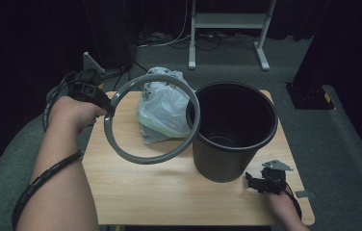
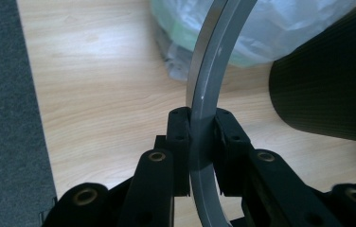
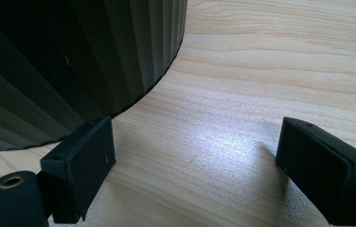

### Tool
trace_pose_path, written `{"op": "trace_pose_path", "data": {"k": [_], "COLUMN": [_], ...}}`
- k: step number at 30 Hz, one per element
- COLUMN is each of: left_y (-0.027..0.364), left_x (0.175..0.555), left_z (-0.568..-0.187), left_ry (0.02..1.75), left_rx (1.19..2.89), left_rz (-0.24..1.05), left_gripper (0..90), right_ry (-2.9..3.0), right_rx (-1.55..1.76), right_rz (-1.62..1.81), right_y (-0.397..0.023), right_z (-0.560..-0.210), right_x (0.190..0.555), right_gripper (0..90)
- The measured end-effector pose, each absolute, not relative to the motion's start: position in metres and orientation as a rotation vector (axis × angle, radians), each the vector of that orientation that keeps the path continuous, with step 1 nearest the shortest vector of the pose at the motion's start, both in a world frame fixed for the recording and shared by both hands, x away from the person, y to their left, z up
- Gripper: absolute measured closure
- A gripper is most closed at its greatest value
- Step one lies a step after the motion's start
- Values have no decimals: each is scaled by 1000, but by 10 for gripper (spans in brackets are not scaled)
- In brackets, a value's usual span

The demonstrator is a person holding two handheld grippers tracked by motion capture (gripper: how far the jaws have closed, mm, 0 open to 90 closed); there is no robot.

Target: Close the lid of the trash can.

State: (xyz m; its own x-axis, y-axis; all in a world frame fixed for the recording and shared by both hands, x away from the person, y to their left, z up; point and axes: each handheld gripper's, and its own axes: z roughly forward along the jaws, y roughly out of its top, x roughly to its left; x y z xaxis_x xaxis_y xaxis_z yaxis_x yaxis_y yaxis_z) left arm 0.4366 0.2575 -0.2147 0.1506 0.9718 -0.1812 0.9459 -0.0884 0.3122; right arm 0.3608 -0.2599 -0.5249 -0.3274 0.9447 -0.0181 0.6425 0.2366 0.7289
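Left gripper (image 1: 106, 107) is clamped on the rim of a large grey plastic ring (image 1: 151, 119), both black pads pressing its flat band from either side, and holds the ring tilted in the air above the light wooden table (image 1: 169, 192), in front of a crumpled translucent plastic bag (image 1: 162, 108) and just beside the black ribbed plastic bin (image 1: 232, 130). Right gripper (image 1: 256, 183) rests low on the table at the bin's base, jaws spread wide with nothing between them, its left pad (image 3: 84, 161) close to the bin wall.
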Motion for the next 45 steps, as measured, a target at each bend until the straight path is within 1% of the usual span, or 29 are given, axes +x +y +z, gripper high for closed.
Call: {"op": "trace_pose_path", "data": {"k": [11,33,45], "left_y": [214,134,104], "left_x": [450,478,490], "left_z": [-201,-195,-193], "left_ry": [1759,1639,1599], "left_rx": [2133,2201,2237], "left_rz": [101,74,78], "left_gripper": [781,781,781], "right_ry": [2057,2061,2065], "right_rx": [1449,1459,1445], "right_rz": [875,880,878], "right_y": [-260,-259,-259], "right_z": [-525,-525,-525], "right_x": [361,360,360], "right_gripper": [121,121,121]}}
